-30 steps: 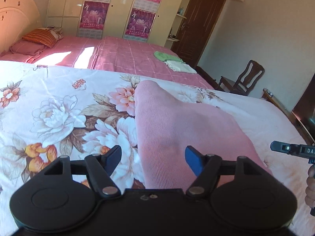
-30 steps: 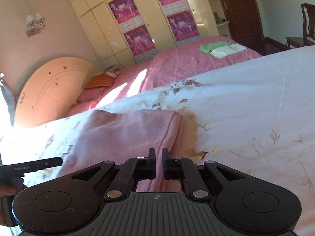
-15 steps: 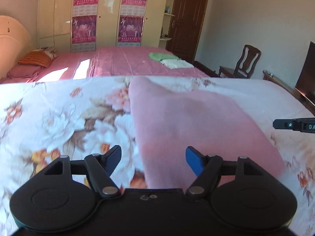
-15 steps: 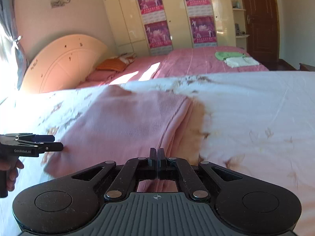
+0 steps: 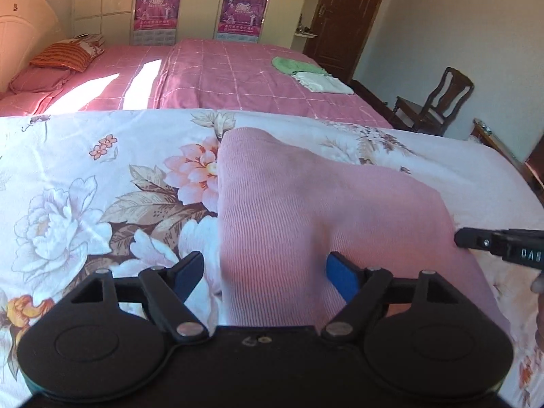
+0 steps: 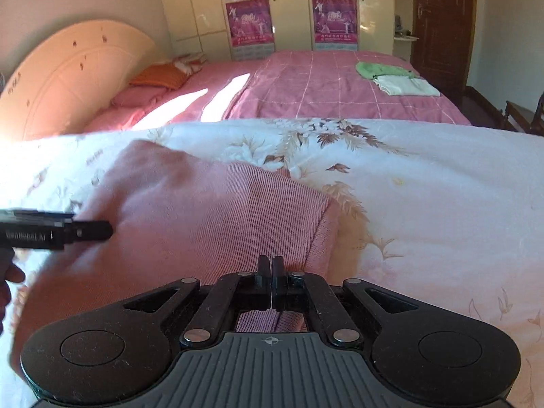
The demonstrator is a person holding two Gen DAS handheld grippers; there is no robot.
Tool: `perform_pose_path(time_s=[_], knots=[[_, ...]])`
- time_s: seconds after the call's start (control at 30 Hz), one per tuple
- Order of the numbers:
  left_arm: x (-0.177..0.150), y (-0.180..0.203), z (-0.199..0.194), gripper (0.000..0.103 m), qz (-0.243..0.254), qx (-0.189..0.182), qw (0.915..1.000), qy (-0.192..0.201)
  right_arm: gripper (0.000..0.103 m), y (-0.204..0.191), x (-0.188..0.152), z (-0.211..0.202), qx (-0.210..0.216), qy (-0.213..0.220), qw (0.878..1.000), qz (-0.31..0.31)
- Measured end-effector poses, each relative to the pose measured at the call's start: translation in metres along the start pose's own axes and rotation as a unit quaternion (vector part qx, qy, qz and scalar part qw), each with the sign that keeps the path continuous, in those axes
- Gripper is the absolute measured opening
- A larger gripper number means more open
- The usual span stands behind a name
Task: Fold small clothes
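A pink ribbed knit garment [image 5: 306,210] lies folded on the floral bedspread [image 5: 85,176]. My left gripper [image 5: 265,275] is open, its blue-padded fingers astride the garment's near left part. In the right wrist view the garment [image 6: 204,214] lies ahead. My right gripper [image 6: 271,272] is shut at the garment's near right edge; whether cloth is pinched between the tips I cannot tell. The right gripper's tip shows in the left wrist view [image 5: 476,239] at the garment's right side. The left gripper shows in the right wrist view [image 6: 68,233] at the left.
A second bed with a pink checked cover [image 5: 238,74] stands behind, with folded green and white clothes [image 5: 306,74] and pillows [image 5: 64,56] on it. A wooden chair [image 5: 438,102] and a dark door [image 5: 336,17] are at the right. Wardrobes line the back wall.
Both wrist views have swung and tilted over the last second. The right gripper's jaws closed from a small gap to shut. The left gripper stayed open over the garment.
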State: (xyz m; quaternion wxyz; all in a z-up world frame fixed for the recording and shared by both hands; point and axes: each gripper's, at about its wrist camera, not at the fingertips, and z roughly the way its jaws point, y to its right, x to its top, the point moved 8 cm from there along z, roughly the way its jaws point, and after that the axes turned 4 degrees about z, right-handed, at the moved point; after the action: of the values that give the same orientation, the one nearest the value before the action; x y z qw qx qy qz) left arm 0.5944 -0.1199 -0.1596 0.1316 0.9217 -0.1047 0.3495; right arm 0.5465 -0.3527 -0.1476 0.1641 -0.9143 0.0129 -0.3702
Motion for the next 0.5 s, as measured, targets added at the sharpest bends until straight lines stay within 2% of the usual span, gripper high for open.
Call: perform_pose_path(time_s=[0.03, 0.07, 0.2, 0.27, 0.33, 0.37, 0.5], knots=[[-0.006, 0.001, -0.010, 0.080, -0.003, -0.017, 0.9998, 0.001, 0.063, 0.011, 0.000, -0.014, 0.012, 0.005, 1.000, 0.028], [-0.011, 0.002, -0.018, 0.080, -0.003, -0.030, 0.9995, 0.004, 0.096, 0.020, 0.000, -0.025, 0.027, 0.020, 0.998, 0.048], [-0.029, 0.000, -0.031, 0.079, -0.018, -0.067, 0.9976, -0.008, 0.092, 0.050, -0.009, -0.044, 0.070, -0.004, 0.991, 0.117], [-0.035, -0.006, -0.025, 0.079, -0.049, -0.086, 0.9949, -0.020, 0.081, 0.059, -0.016, -0.045, 0.121, -0.030, 0.978, 0.170], [-0.037, -0.012, -0.019, 0.077, -0.084, -0.109, 0.9901, -0.029, 0.075, 0.066, -0.023, -0.041, 0.151, -0.051, 0.966, 0.204], [-0.038, -0.015, -0.017, 0.076, -0.100, -0.120, 0.9873, -0.030, 0.068, 0.069, -0.026, -0.036, 0.161, -0.062, 0.961, 0.216], [-0.041, -0.020, -0.009, 0.075, -0.124, -0.136, 0.9821, -0.042, 0.063, 0.070, -0.040, -0.021, 0.187, -0.091, 0.950, 0.231]])
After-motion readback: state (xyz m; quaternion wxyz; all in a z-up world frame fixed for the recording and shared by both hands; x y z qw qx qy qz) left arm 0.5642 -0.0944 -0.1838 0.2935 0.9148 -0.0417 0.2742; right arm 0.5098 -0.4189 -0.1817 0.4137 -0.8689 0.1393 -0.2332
